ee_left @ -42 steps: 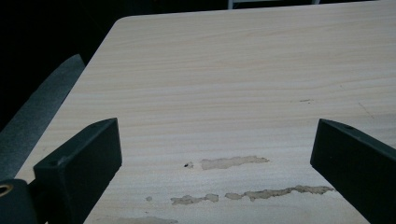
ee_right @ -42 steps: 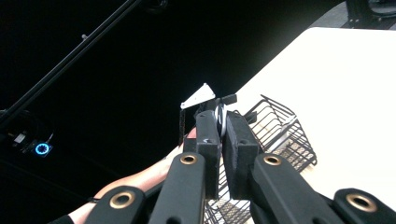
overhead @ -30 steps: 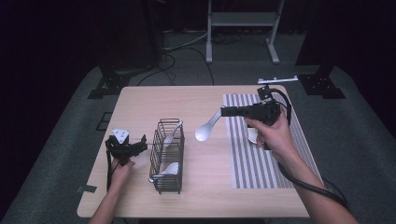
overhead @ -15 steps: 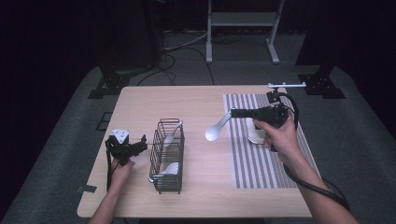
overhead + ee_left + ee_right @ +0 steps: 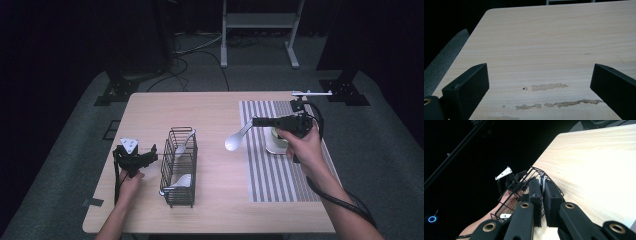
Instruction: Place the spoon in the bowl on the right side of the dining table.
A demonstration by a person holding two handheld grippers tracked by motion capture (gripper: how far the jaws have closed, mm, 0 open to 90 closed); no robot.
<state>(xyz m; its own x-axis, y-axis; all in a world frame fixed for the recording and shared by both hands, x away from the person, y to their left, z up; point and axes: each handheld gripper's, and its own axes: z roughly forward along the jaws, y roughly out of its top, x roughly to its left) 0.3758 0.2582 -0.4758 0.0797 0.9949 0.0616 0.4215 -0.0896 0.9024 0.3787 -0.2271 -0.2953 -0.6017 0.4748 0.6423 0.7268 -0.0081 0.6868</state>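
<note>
White ladle [image 5: 236, 139], handle clenched in right claw [image 5: 254, 121], held level above bench [image 5: 210, 107] between striped mat [image 5: 280, 165] and wire basket [image 5: 179, 167], apparently basket-bound; left claw [image 5: 150, 156] released, resting beside basket.

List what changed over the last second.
The right tongs, shut on the spoon, drew back to the right, carrying it away from the basket toward the striped mat. The left tongs stayed open beside the basket; the two spoons in it and the white dish did not move.
</note>
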